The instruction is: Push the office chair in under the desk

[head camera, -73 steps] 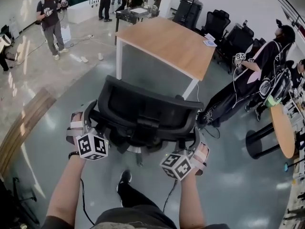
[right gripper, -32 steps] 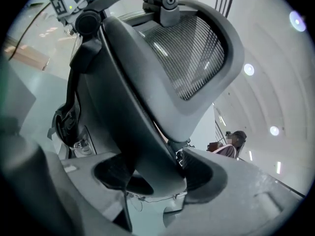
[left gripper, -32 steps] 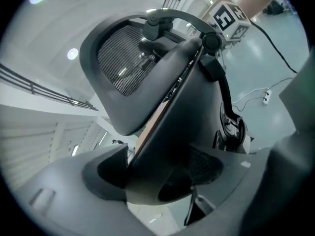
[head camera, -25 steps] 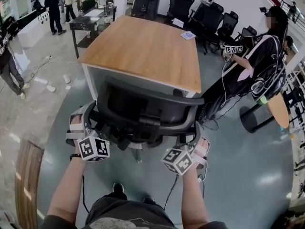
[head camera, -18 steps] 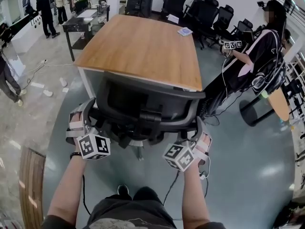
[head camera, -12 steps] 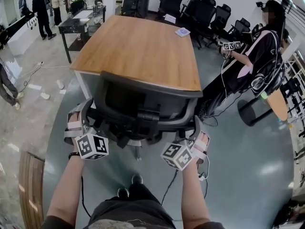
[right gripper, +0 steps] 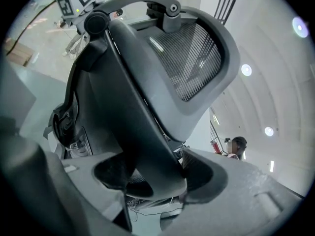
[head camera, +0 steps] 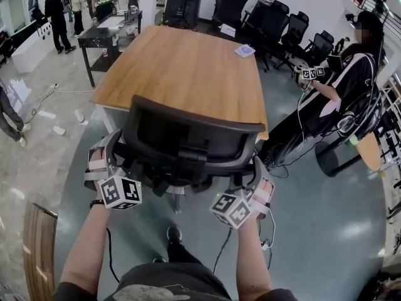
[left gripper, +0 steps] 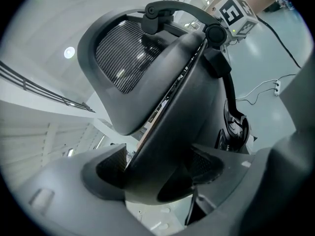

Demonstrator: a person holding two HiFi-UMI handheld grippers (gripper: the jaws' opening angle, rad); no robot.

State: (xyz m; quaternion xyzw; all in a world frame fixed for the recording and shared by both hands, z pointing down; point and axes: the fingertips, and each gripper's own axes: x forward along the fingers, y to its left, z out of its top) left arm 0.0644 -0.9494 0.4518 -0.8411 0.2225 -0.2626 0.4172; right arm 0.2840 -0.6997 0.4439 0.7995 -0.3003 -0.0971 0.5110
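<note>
A wide grey-green floor [head camera: 338, 231] shines under the lights. On it stands the wood-topped bench [head camera: 182, 68] with white legs, its long side running away from the person who holds the tools.

The black office chair [head camera: 182, 137] is at the bench's near end, facing it. In the head view the top of its mesh back just overlaps the bench's near edge. How far the seat reaches under the top I cannot tell, since the back hides it.

To the right of the bench stands a person in dark clothes [head camera: 351, 86], well apart from the chair. A row of black chairs [head camera: 276, 21] lines the far wall.

The left claw [head camera: 111, 148] is clenched on the left side edge of the chair's back. In its own view the dark frame of the office chair [left gripper: 187, 82] fills the gap between the jaws of the left claw [left gripper: 157, 171], and both pads press on it. The right claw [head camera: 258, 168] grasps the right side edge the same way. In its own view the office chair's frame [right gripper: 133, 92] sits tight between the pads of the right claw [right gripper: 157, 173].

Each claw carries a marker cube, the left one [head camera: 119, 192] and the right one [head camera: 230, 209], both behind the chair back.

A small pale card [head camera: 244, 51] lies near the bench's far right corner.
</note>
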